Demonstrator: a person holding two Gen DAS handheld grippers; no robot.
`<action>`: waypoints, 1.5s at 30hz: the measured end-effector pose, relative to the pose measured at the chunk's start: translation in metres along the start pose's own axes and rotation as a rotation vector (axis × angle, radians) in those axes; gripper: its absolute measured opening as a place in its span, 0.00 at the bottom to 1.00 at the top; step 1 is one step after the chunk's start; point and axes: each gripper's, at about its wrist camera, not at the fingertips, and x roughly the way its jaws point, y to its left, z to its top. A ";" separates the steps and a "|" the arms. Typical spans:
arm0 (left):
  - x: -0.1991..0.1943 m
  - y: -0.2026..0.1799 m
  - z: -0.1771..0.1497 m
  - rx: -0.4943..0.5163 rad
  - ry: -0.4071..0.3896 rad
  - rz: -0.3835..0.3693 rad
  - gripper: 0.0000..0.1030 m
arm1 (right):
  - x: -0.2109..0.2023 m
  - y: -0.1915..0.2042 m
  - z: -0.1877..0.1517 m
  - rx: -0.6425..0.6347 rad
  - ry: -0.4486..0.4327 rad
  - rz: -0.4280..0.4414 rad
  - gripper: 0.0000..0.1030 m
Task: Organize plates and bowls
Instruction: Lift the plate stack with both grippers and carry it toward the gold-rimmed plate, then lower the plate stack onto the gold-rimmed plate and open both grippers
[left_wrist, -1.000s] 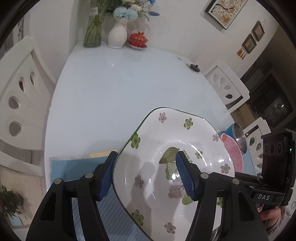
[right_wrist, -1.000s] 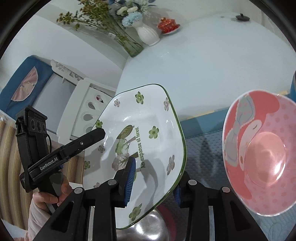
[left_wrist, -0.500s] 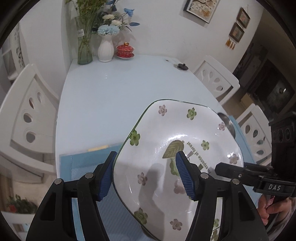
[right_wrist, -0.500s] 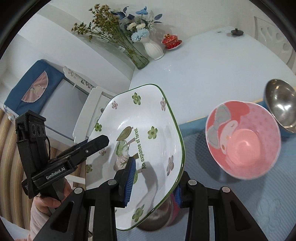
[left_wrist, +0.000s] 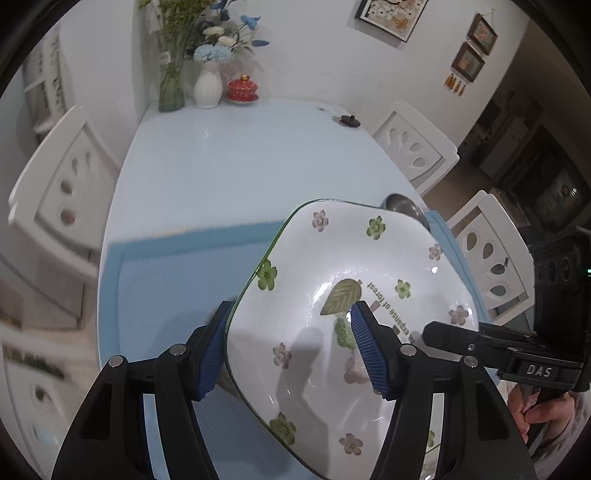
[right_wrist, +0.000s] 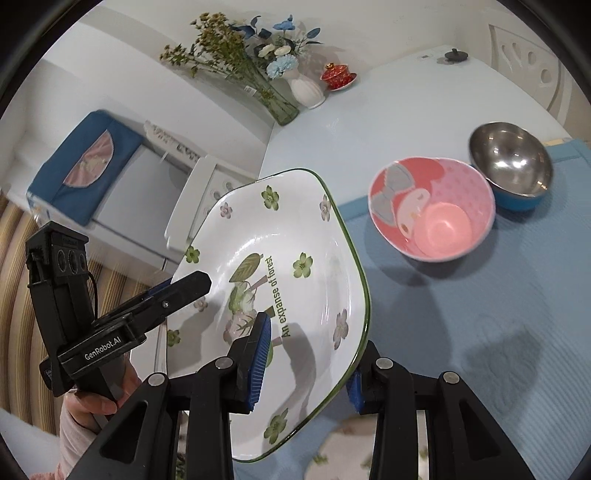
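A white squarish bowl (left_wrist: 332, 339) with a green rim, painted flowers and a leaf hangs tilted above the blue mat (left_wrist: 177, 273). My left gripper (left_wrist: 290, 310) is shut on its near rim, one pad inside, one outside. My right gripper (right_wrist: 314, 332) is shut on the opposite rim of this floral bowl (right_wrist: 295, 258) in the same way. The left gripper (right_wrist: 181, 286) also shows in the right wrist view, held by a hand. A pink cartoon bowl (right_wrist: 432, 210) and a steel bowl with a blue outside (right_wrist: 513, 162) stand on the mat (right_wrist: 480, 314).
White chairs (left_wrist: 55, 184) flank the pale oval table (left_wrist: 240, 155). At its far end stand a glass vase (left_wrist: 171, 92), a white vase (left_wrist: 208, 88), a red lidded cup (left_wrist: 242, 88) and a small dark lid (left_wrist: 349, 120). Something floral lies under the raised bowl (right_wrist: 332, 454).
Both grippers have lifted the floral bowl and drawn it back. The pink bowl and the steel bowl now lie farther off, and more of the blue mat shows.
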 end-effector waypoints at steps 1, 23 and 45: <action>-0.002 -0.005 -0.006 -0.005 -0.004 0.006 0.59 | -0.005 -0.001 -0.004 -0.011 0.003 0.004 0.35; -0.018 -0.074 -0.102 -0.144 0.000 0.080 0.59 | -0.069 -0.048 -0.071 -0.121 0.124 0.068 0.35; 0.010 -0.080 -0.166 -0.217 0.084 0.064 0.59 | -0.055 -0.080 -0.116 -0.129 0.231 0.029 0.35</action>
